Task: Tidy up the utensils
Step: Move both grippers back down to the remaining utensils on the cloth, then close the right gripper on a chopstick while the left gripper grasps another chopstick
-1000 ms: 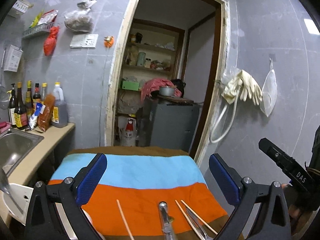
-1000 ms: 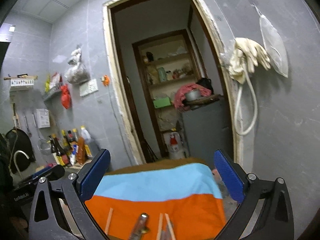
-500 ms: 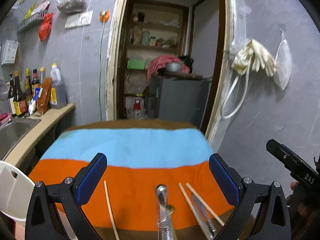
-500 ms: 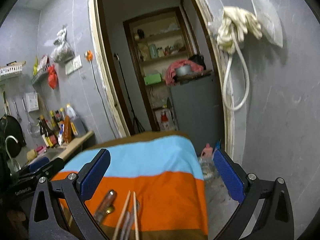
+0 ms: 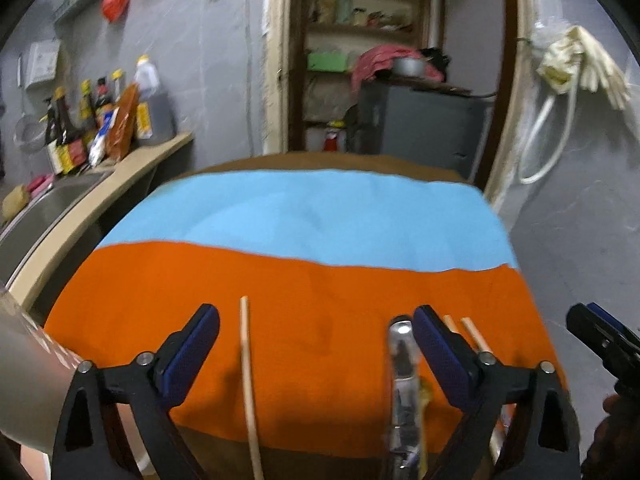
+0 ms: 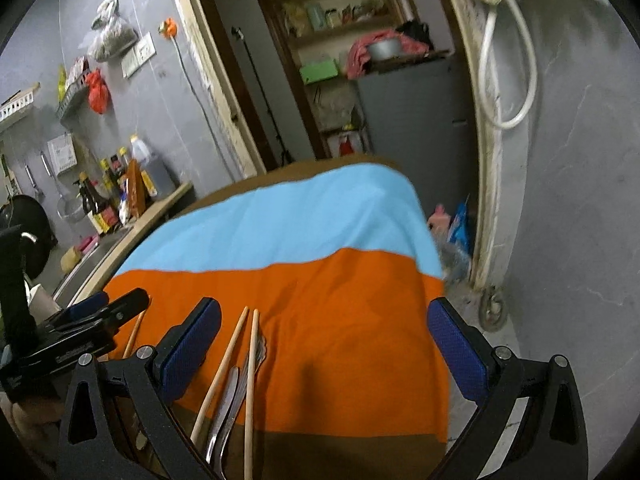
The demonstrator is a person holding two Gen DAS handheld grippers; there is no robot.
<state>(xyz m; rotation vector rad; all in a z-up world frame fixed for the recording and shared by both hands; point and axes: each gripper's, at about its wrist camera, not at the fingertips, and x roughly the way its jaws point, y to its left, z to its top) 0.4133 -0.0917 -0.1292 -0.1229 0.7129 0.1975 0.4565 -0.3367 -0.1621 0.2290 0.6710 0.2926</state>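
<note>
Utensils lie on the orange band of a striped cloth [image 5: 320, 300]. In the left wrist view my left gripper [image 5: 316, 340] is open and empty above them: a single chopstick [image 5: 249, 380] and a metal utensil handle [image 5: 402, 380] lie between its fingers, and two more chopsticks [image 5: 472, 334] show beyond the right finger. In the right wrist view my right gripper [image 6: 324, 340] is open and empty; a pair of chopsticks [image 6: 244, 368] and a metal fork [image 6: 236, 396] lie by its left finger. The left gripper [image 6: 92, 320] shows at the left there.
A counter [image 5: 132, 168] with a sink [image 5: 52, 208] and sauce bottles [image 5: 96, 120] stands left of the table. A white container [image 5: 24, 380] sits at the near left. A doorway with a grey cabinet [image 5: 416, 128] lies behind. The grey wall [image 6: 580, 200] runs along the right.
Both grippers have tilted down and come closer to the cloth, so the utensils now sit higher in view between the fingers. Nothing has been taken hold of.
</note>
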